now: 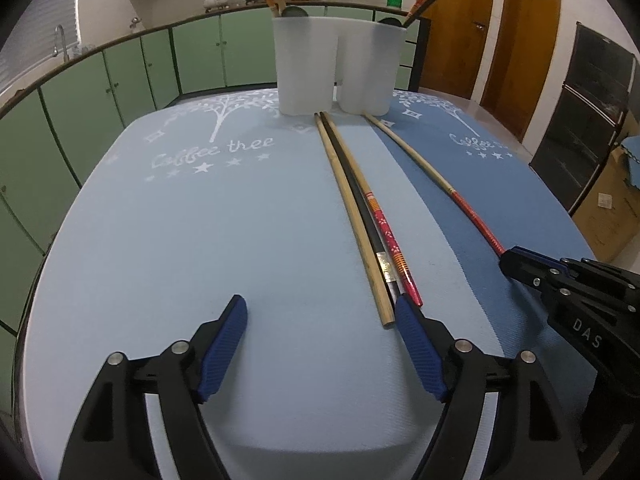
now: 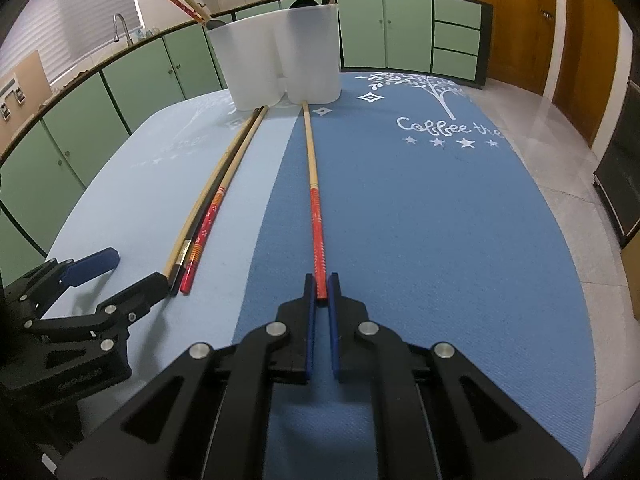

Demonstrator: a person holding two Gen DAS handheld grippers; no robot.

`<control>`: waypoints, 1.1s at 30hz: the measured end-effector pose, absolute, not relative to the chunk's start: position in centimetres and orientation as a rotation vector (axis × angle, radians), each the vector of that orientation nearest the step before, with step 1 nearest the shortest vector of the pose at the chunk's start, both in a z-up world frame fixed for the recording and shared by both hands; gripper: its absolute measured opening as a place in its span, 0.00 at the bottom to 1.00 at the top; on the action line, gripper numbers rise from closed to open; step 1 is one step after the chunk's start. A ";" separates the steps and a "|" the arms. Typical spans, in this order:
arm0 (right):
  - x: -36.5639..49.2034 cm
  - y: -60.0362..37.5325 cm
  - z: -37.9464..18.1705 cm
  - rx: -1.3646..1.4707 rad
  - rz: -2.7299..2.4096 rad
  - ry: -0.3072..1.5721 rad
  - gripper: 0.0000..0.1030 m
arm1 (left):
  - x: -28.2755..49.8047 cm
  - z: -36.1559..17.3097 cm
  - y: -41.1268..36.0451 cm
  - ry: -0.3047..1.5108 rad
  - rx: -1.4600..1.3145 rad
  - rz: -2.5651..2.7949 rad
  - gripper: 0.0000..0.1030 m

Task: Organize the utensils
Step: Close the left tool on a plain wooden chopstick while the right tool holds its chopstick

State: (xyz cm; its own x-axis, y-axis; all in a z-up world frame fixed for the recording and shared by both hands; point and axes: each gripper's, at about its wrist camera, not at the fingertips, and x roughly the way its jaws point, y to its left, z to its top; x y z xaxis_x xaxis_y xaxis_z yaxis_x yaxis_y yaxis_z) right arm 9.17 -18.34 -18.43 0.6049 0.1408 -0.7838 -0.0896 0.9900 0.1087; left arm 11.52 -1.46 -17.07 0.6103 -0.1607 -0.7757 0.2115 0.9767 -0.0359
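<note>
Right tool (image 2: 322, 288) is pinched on the red end of a single chopstick (image 2: 314, 200) that lies along the darker blue mat (image 2: 440, 220), its pale tip just beside the white holder (image 2: 280, 60); whether it is lifted I cannot tell. Left tool (image 1: 320, 320) is spread wide and holds nothing, its right finger just beside the ends of three chopsticks (image 1: 360, 216) lying together on the lighter mat (image 1: 180, 240) of the tabletop. So four chopsticks remain outside. Inside the two-cup holder, two stand in each cup, four in all, plus what looks like a dark ladle or spoon in each. By my judgement the job is about half done.
</note>
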 end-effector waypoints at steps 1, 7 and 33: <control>9.2 -18.3 -18.4 0.062 0.134 0.911 0.05 | 11.5 -17.1 -1.4 0.889 0.058 -0.209 0.74; 9.2 -18.4 -18.5 0.065 0.137 0.909 0.05 | 11.4 -17.0 -0.2 0.888 0.041 -0.164 0.74; 9.2 -18.5 -18.6 0.076 0.167 0.904 0.05 | 11.4 -17.0 -3.1 0.868 0.064 -0.237 0.07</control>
